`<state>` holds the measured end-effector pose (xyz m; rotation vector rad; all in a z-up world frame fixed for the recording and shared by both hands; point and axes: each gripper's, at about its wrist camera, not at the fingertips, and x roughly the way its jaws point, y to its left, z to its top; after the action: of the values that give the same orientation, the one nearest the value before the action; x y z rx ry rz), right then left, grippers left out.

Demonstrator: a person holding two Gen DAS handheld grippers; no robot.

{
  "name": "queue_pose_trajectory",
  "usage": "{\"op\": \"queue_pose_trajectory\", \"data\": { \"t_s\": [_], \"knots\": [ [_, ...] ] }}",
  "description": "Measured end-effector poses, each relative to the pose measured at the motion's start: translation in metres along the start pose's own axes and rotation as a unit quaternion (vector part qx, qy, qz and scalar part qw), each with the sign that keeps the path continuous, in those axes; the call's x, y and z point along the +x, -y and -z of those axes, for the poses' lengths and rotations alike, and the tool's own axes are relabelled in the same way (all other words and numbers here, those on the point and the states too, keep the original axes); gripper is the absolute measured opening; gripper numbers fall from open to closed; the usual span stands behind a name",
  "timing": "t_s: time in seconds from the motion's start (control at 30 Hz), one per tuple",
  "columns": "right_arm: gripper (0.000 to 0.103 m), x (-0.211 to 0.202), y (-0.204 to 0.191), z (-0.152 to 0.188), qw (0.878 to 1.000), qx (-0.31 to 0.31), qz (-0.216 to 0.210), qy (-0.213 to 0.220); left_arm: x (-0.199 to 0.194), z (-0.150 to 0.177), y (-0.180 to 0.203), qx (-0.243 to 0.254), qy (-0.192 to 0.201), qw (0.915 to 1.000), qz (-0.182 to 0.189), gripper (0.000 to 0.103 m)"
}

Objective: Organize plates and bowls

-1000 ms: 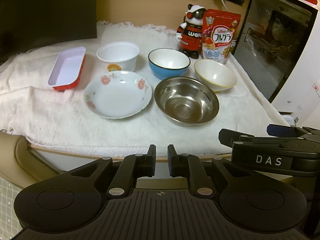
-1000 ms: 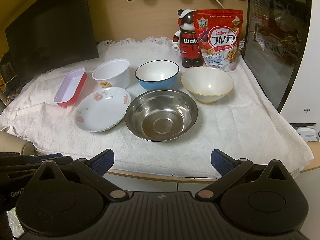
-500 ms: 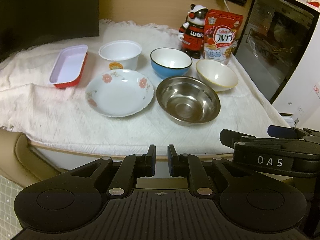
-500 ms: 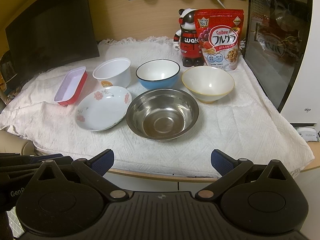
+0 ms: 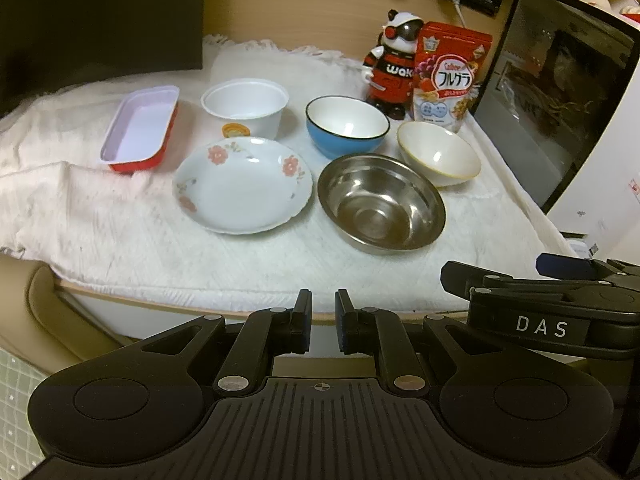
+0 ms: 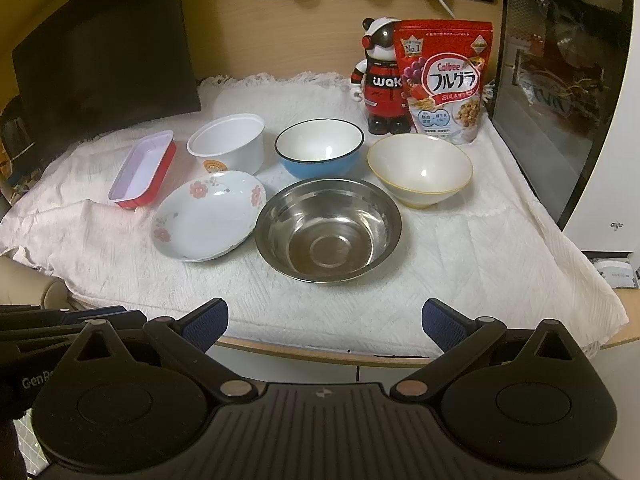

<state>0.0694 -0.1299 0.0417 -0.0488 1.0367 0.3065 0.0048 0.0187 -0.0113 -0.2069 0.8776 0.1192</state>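
On a white cloth lie a floral plate [image 5: 244, 184] [image 6: 208, 216], a steel bowl [image 5: 382, 204] [image 6: 328, 230], a blue bowl [image 5: 346, 126] [image 6: 319, 153], a cream bowl [image 5: 438, 154] [image 6: 420, 168], a white cup-like bowl [image 5: 246, 106] [image 6: 228, 148] and a red rectangular dish [image 5: 140, 128] [image 6: 142, 168]. My left gripper [image 5: 322, 320] is nearly shut and empty, off the table's front edge. My right gripper [image 6: 324, 322] is open and empty, also at the front edge, in line with the steel bowl.
A cereal bag [image 6: 442, 80] and a robot figure [image 6: 378, 76] stand at the back right. A dark screen [image 6: 104, 64] leans at the back left. A glass-door cabinet [image 6: 560, 92] flanks the right side. The right gripper's body [image 5: 552, 308] shows in the left wrist view.
Both grippers have drifted slightly; the left view shifted a little toward the table. No dish moved. Both jaws kept their width.
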Motion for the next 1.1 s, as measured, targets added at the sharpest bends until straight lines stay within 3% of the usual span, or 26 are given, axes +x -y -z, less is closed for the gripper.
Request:
{"op": "queue_pose_trajectory", "data": {
  "t_s": [0.2,0.33,0.47,0.63,0.7,0.83,0.93,1.0,1.1],
  "knots": [
    [0.103,0.009,-0.004,-0.003,1.0,-0.004,0.002,-0.01,0.007,-0.004,-0.011,-0.013,-0.002,0.9999,0.011,0.015],
    [0.103,0.017,-0.002,-0.008,1.0,0.006,-0.011,-0.004,0.018,-0.014,-0.025,-0.029,-0.001,0.9988,0.038,0.015],
    [0.103,0.032,0.006,-0.015,0.998,0.053,-0.018,0.0,0.033,-0.029,-0.045,-0.05,0.007,0.9956,0.079,0.016],
    [0.103,0.069,0.025,-0.024,0.99,0.138,-0.016,-0.015,0.069,-0.055,-0.065,-0.02,0.013,0.9949,0.098,0.016],
    [0.103,0.084,0.032,-0.024,0.982,0.184,-0.023,-0.026,0.09,-0.064,-0.076,-0.01,-0.011,0.9927,0.12,0.016],
    [0.103,0.103,0.039,-0.015,0.963,0.265,-0.032,-0.038,0.126,-0.079,-0.101,-0.041,-0.072,0.9811,0.175,0.016],
    [0.103,0.11,0.037,-0.011,0.951,0.306,-0.03,-0.035,0.142,-0.087,-0.101,0.014,-0.072,0.9772,0.199,0.016],
    [0.103,0.113,0.033,-0.009,0.948,0.316,-0.013,-0.033,0.156,-0.095,-0.1,0.03,-0.077,0.9746,0.208,0.016],
    [0.103,0.114,0.031,-0.01,0.954,0.297,0.015,-0.046,0.177,-0.112,-0.097,0.014,-0.097,0.972,0.213,0.016]
  ]
}}
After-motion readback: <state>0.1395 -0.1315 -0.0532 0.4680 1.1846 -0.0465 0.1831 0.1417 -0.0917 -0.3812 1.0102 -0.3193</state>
